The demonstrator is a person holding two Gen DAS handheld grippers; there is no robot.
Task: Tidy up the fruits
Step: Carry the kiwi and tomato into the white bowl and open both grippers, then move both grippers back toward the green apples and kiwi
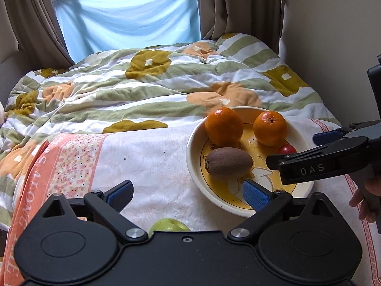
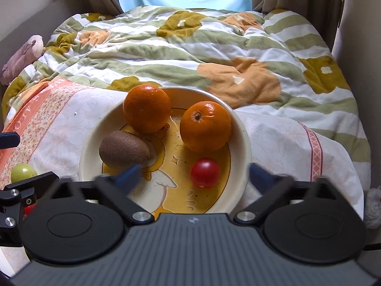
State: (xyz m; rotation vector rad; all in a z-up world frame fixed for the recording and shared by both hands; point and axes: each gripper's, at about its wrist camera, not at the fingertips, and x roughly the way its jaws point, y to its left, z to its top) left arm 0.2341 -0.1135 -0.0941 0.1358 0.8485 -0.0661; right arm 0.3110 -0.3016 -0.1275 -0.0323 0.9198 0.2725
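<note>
Fruits sit in a round cream bowl [image 2: 243,128] with a yellow picture on its bottom. The bowl rests on a white and pink flowered cloth [image 2: 281,138] spread on a bed. At the back of the bowl are two oranges. The left orange [image 2: 147,108] touches the far rim, and the right orange [image 2: 205,126] sits near the right wall. A brown kiwi [image 2: 123,149] lies on its side at the left, just in front of the left orange. A small red tomato [image 2: 205,172] sits in front of the right orange, apart from the kiwi.

The right claw [image 2: 194,175] hangs over the near side of the bowl. Its two blue fingers are spread very wide and look blurry. The tomato lies between them, but neither finger touches it. This claw holds nothing.

The left claw [image 1: 188,194] is also wide open and holds nothing. Its right blue finger [image 1: 254,194] reaches over the near rim of the bowl, close to the kiwi. Its left finger is over the bare cloth.

A green apple [image 1: 169,224] lies on the cloth outside the bowl, to the left, partly hidden behind the left claw's body. A striped quilt [image 1: 142,83] with yellow and orange flowers covers the bed behind the cloth. Brown curtains [image 1: 31,19] and a light blue sheet [image 1: 128,16] hang at the window.
</note>
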